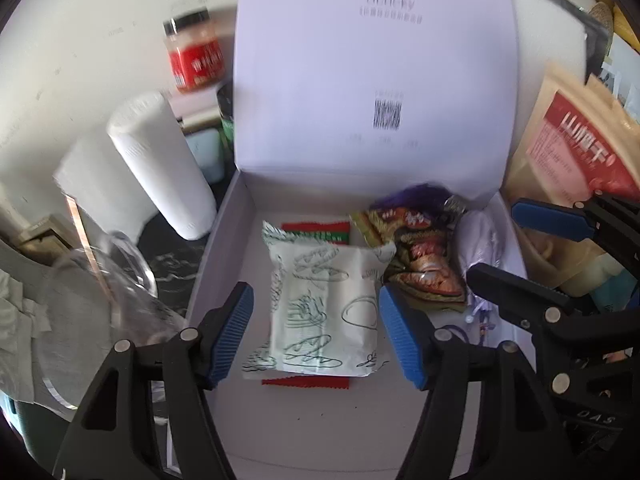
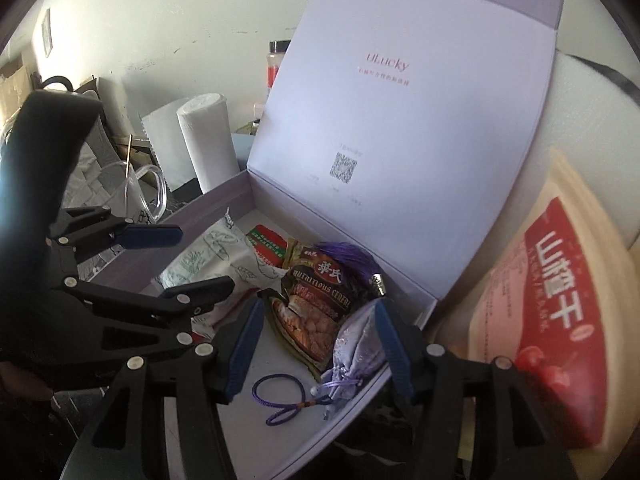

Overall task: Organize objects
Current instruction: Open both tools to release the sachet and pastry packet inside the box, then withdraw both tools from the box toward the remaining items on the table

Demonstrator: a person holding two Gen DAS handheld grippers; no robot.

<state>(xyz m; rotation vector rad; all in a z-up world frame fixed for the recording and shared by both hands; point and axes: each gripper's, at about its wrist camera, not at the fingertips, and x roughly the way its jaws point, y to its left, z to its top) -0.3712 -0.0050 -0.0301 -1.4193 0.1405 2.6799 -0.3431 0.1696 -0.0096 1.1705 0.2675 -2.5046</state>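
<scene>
Just under left gripper (image 1: 316, 334): white pkt (image 1: 320, 308).

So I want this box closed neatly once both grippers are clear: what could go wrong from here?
1. The white snack packet lies between the open left gripper pads; a sideways pull could drag it.
2. The lilac pouch sits by the right gripper at the box edge, and its purple cord could snag.
3. The upright lid could get knocked.
</scene>
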